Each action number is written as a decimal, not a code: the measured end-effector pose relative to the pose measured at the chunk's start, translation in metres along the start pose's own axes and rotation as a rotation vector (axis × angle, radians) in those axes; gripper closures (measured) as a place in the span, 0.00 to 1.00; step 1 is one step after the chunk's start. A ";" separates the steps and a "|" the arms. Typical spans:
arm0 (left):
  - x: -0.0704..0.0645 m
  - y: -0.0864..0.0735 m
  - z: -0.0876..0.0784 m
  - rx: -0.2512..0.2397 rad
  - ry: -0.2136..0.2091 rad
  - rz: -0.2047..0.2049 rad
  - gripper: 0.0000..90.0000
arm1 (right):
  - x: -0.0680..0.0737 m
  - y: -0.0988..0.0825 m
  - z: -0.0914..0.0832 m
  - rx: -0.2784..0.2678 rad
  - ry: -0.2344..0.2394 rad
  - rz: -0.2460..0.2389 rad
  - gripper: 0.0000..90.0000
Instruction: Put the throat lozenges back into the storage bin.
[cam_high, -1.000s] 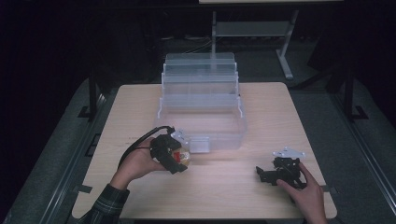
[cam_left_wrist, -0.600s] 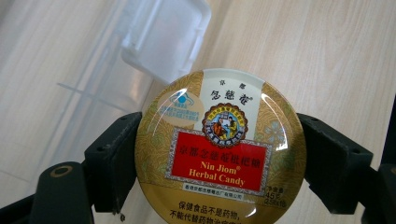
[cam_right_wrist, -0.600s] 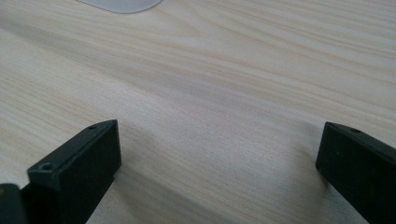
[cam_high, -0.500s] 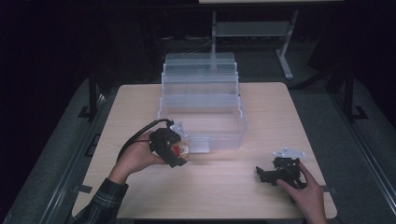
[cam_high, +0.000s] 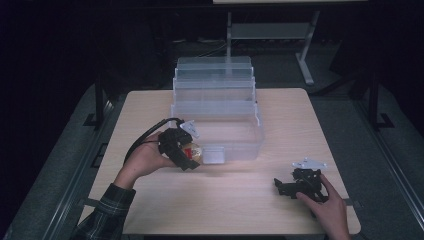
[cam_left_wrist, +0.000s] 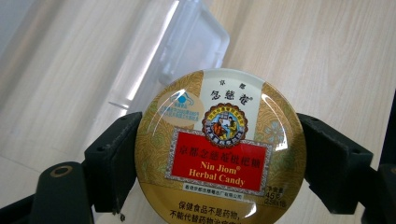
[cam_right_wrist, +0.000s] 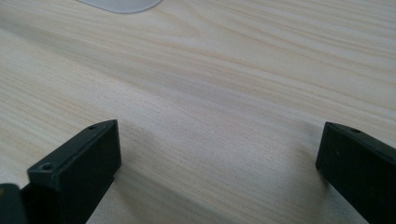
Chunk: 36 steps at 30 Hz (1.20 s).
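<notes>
Two jaws of my left gripper (cam_left_wrist: 219, 158) pinch the round candy tin (cam_left_wrist: 219, 149) by its rim, one pad on each side, label toward the camera. That is a narrow hold on a smooth, curved metal edge, so I judge the tin could twist or squirt out if I tilt my wrist or ease the squeeze. My right gripper (cam_right_wrist: 217, 168) sits low over the bare table (cam_right_wrist: 224, 74) with its jaws spread and nothing between them, well apart from the tin, so it is too far off to catch a slip. Just beyond the tin lies the clear flap (cam_left_wrist: 187, 51) of the tiered plastic organizer (cam_high: 217, 115); in the high view the tin hangs just beside its front wall. Carried too low, I think the tin could clip that wall or flap and be knocked loose.
</notes>
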<state>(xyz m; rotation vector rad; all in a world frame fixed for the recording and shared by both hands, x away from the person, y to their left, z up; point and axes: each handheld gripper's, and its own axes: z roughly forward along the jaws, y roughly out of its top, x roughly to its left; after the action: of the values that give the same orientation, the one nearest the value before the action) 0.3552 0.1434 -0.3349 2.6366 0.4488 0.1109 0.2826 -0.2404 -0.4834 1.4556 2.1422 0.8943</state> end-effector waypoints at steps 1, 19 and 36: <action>0.001 0.001 -0.001 0.002 0.004 0.005 0.22 | 0.000 0.000 0.000 0.000 0.000 0.001 0.00; 0.016 0.011 -0.011 -0.002 0.024 -0.024 0.22 | 0.000 0.000 0.000 0.002 0.001 0.002 0.00; 0.039 0.013 -0.017 0.001 0.066 -0.082 0.22 | 0.000 0.000 0.000 0.001 0.001 0.001 0.00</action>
<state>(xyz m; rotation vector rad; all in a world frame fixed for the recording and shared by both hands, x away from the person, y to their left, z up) 0.3930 0.1523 -0.3141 2.6174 0.5780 0.1719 0.2826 -0.2403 -0.4834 1.4580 2.1430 0.8940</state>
